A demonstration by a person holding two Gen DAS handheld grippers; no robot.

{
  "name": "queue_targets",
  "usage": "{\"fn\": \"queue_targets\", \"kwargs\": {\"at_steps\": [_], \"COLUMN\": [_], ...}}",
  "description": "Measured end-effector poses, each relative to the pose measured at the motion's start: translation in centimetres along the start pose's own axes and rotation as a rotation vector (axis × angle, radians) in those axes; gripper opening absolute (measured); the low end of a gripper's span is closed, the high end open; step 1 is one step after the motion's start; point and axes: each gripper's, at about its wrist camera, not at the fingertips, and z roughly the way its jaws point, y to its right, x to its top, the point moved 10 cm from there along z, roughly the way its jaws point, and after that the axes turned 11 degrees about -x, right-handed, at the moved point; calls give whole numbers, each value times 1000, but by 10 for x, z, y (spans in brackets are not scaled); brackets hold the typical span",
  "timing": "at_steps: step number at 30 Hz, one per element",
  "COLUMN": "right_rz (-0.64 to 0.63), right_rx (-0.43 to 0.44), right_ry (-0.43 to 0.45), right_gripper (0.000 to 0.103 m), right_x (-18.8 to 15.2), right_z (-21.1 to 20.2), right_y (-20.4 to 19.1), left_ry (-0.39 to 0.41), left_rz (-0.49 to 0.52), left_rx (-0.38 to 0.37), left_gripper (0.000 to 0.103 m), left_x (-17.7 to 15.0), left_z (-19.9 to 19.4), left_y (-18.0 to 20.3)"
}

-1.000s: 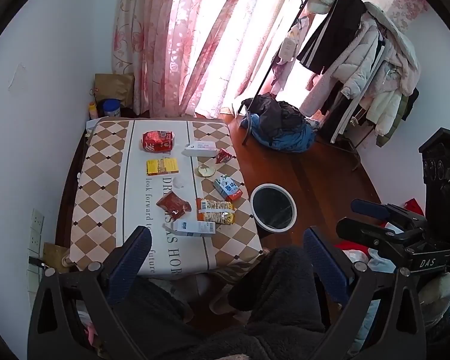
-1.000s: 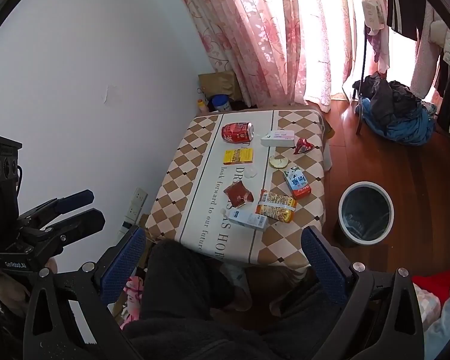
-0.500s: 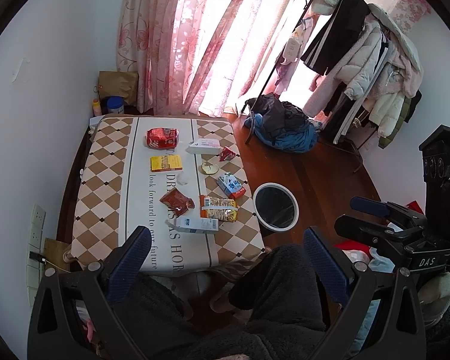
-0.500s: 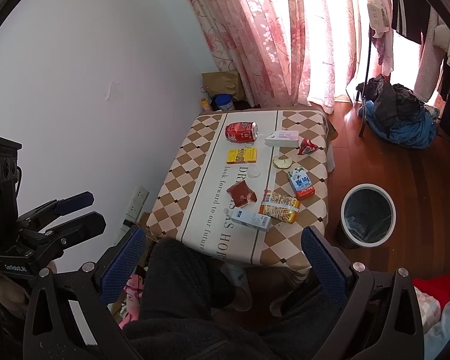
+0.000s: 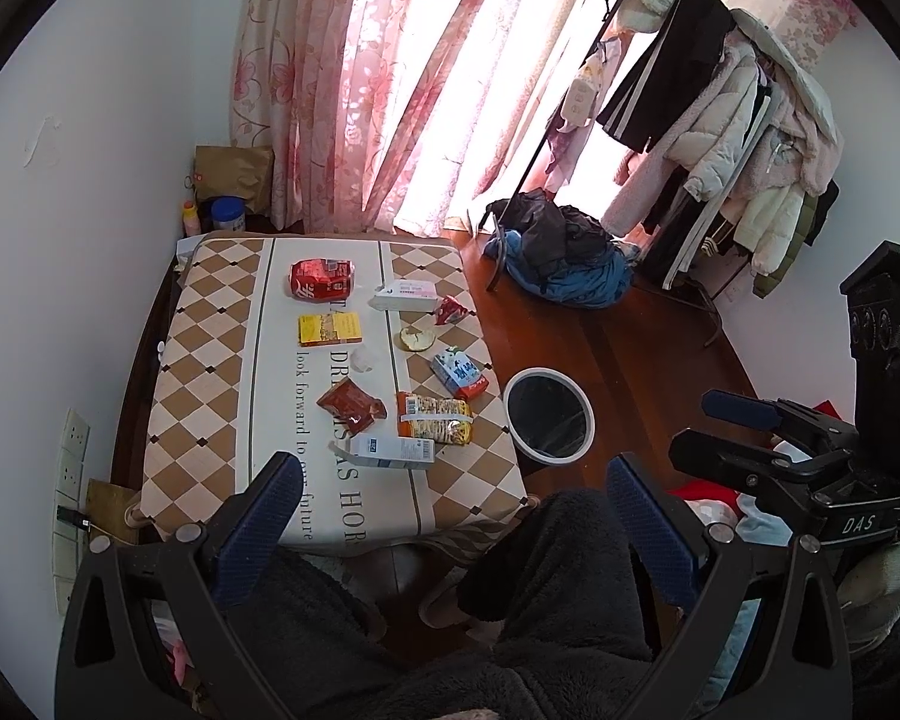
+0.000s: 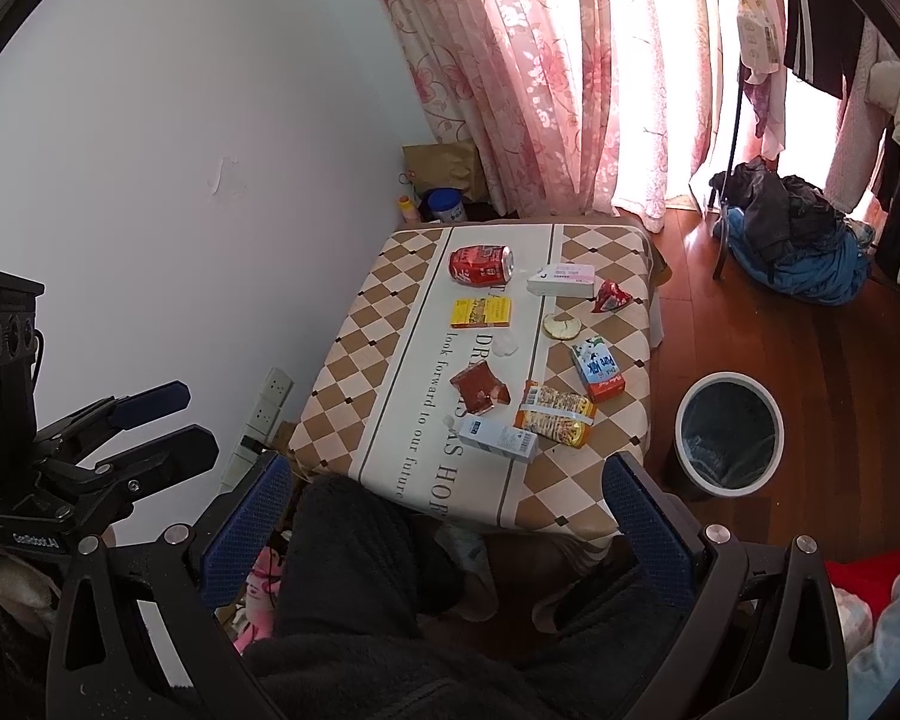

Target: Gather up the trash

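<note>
Seen from my remote station: both grippers hang above the person's dark-trousered lap, well short of the low table w/ its checked cloth. My left gripper is spread wide, nothing btwn its blue pads; my right gripper is likewise wide apart and empty.

All trash lies on the cloth, untouched. Far end: a crushed red can on its side, w/ a white carton just right of it and a small red wrapper near the table's right edge. Mid-table: a yellow packet, a crumpled white tissue and a round pale scrap, maybe a peel or a lid, can't tell which. Nearer me: a blue-and-white milk carton by the right edge, a dark red sachet, an orange snack pack and a white-blue box, the item closest to the grippers.

The waste bin, white-rimmed w/ a dark liner, stands on the wood floor just beside the table's right side. A clothes rack and a heap of clothing sit further back by the pink curtains.
</note>
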Motion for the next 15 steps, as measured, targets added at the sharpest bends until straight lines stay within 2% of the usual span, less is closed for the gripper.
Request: {"fn": "queue_targets", "kwargs": {"at_steps": [15], "right_rz": [-1], "right_rx": [-2], "right_ry": [0], "right_gripper": [103], "right_x": [0], "right_z": [-1], "right_y": [-3], "left_ry": [2], "left_rz": [3], "left_rx": [-1], "left_gripper": [103], "left_x": [0], "left_z": [-3], "left_y": [-1]}}
